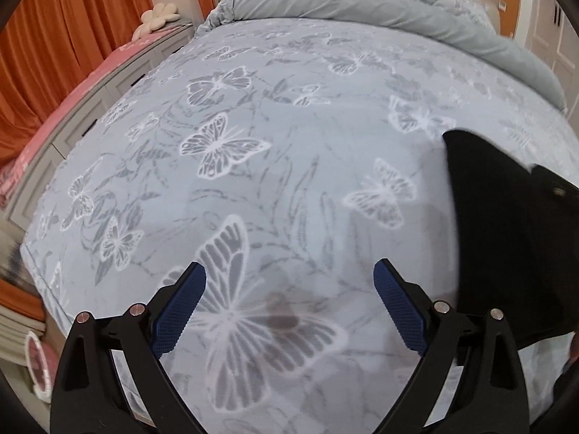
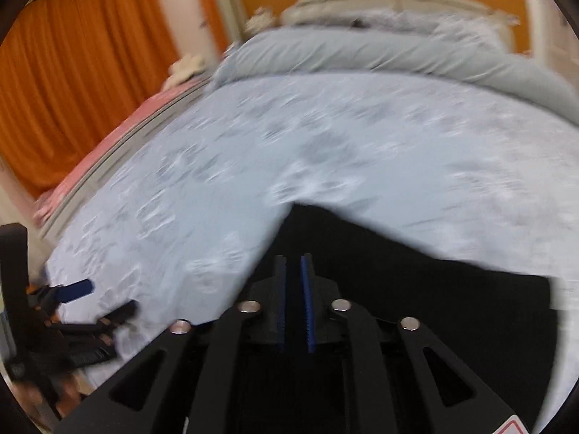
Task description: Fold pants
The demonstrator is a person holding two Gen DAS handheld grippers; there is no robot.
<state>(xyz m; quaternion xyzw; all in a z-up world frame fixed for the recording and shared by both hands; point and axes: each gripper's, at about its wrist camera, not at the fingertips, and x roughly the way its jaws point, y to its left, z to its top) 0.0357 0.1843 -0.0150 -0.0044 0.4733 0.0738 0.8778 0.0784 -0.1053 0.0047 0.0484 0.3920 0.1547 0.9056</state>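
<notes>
- Left wrist view: the left gripper [image 1: 289,271] has its jaws spread wide, with nothing between them. Its fingers are matte black plastic with round silver rivets, and the pads [image 1: 179,311] are dark blue with a fine knurled grid.
- Under the gripper lies a pale blue bedspread [image 1: 289,137], soft and slightly fuzzy, printed with white and grey butterflies and thin leafy stems.
- The pants [image 1: 506,238] are black, smooth and flat, with a sharp corner pointing up the bed and a small round metal stud near their upper edge. They lie on the bedspread to the right of the left gripper, just beside its right finger, apart from the pads.
- At the head of the bed a plain grey-blue duvet [image 1: 362,3] is rolled back in a thick fold. Orange pleated curtains [image 1: 65,36] hang at the left, above a pink cover with a cream flower-shaped cushion [image 1: 159,18].
- Right wrist view: this picture is blurred. The right gripper [image 2: 294,264] has its jaws nearly together, a narrow slit showing between the blue ridged pads; I cannot tell whether cloth is pinched there.
- The pants [image 2: 416,289] spread directly beneath and ahead of the right gripper, a black sheet with one corner pointing up the bed.
- The left gripper [image 2: 105,298] shows at the lower left, over the bedspread [image 2: 325,137].
- A red-edged sticker shows at the bottom right corner; its writing cannot be read.
</notes>
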